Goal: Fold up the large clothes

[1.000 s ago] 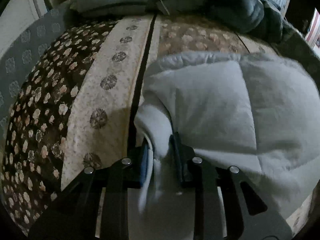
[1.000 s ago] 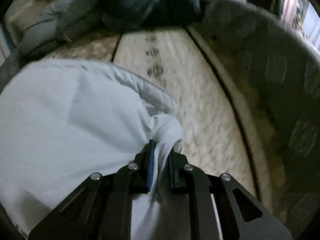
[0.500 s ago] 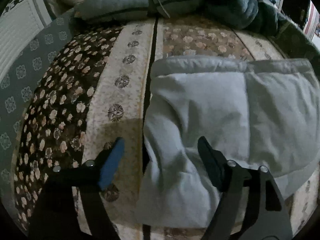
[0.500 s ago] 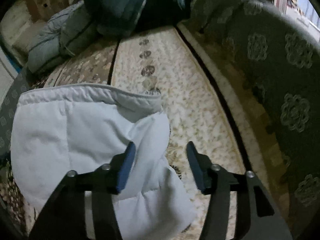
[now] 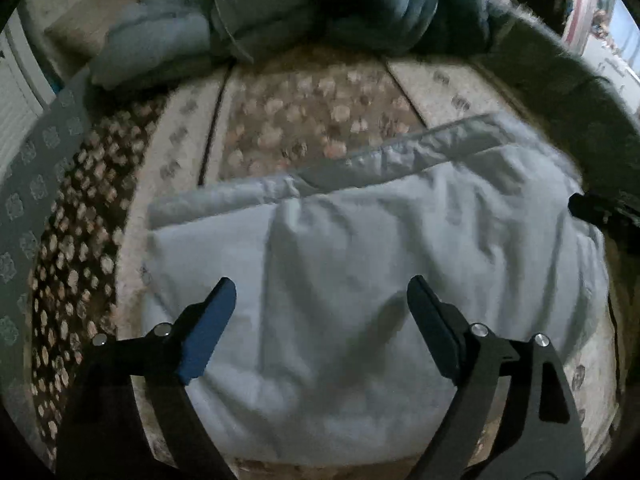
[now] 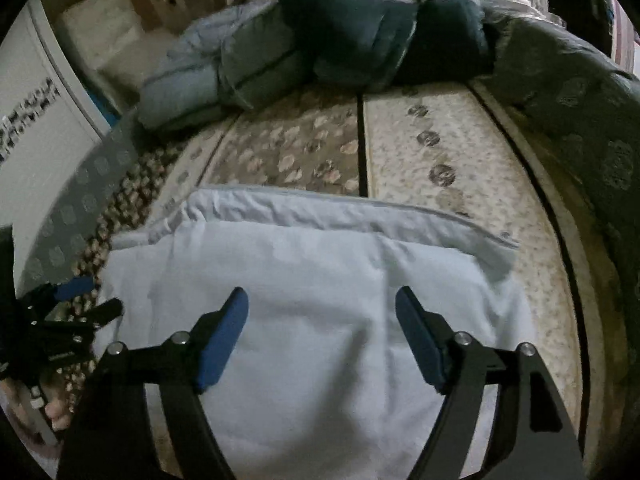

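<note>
White garment (image 5: 360, 280) beneath open left claw (image 5: 320, 300)

We see a pale blue padded garment (image 5: 360, 264) of soft, matt cloth, quilted and lightly creased, with a stitched hem along its far edge. Under it lies a bedspread (image 6: 440, 152) of woven fabric, matt and slightly rough, printed with flowers. The left claw (image 5: 320, 312) and the right claw (image 6: 322, 320) are matt black plastic with shiny metal screw heads, and their fingers (image 6: 224, 340) carry smooth blue pads. Behind lie puffy grey and dark teal jackets (image 5: 280, 20) of quilted cloth.
</note>
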Available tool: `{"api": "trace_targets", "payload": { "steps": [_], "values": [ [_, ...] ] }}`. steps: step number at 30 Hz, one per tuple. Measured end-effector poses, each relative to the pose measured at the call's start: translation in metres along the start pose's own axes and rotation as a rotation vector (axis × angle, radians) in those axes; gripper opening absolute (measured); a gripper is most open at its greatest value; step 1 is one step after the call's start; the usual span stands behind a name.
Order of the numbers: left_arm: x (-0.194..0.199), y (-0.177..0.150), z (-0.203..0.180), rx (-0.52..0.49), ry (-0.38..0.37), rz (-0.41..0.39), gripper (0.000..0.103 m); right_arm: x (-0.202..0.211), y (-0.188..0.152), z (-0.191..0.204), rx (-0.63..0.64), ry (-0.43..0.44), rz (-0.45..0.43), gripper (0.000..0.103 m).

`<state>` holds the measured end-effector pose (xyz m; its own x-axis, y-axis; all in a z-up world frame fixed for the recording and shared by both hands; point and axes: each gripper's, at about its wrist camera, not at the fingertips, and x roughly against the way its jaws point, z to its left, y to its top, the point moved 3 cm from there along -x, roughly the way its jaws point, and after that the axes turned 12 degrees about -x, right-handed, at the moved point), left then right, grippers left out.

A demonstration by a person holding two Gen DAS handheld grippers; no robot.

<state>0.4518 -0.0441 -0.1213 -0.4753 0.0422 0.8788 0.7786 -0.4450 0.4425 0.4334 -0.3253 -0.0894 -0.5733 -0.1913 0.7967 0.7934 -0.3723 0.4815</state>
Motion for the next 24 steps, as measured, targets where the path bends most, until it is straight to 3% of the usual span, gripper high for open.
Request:
{"api": "trace_targets", "payload": {
  "steps": [3, 6, 13, 19, 24],
  "values": [
    [-0.038, 0.012, 0.003, 0.049, 0.008, 0.098, 0.088, -0.033, 0.002, 0.004, 0.029, -0.083, 0.046, 0.076],
    [-0.062, 0.022, 0.015, 0.104, -0.01, 0.164, 0.092, -0.053, 0.005, 0.004, 0.038, -0.106, 0.076, 0.08],
    [-0.084, 0.03, 0.022, 0.061, 0.056, 0.243, 0.098, -0.086, 0.016, 0.0, 0.012, -0.13, 0.177, 0.085],
    [-0.089, 0.013, 0.041, 0.073, 0.029, 0.331, 0.1, -0.107, 0.022, 0.002, 0.025, -0.181, 0.248, 0.087],
    [-0.113, 0.021, 0.04, 0.069, 0.007, 0.402, 0.1, -0.121, 0.027, 0.002, 0.034, -0.223, 0.294, 0.09]
  ]
}}
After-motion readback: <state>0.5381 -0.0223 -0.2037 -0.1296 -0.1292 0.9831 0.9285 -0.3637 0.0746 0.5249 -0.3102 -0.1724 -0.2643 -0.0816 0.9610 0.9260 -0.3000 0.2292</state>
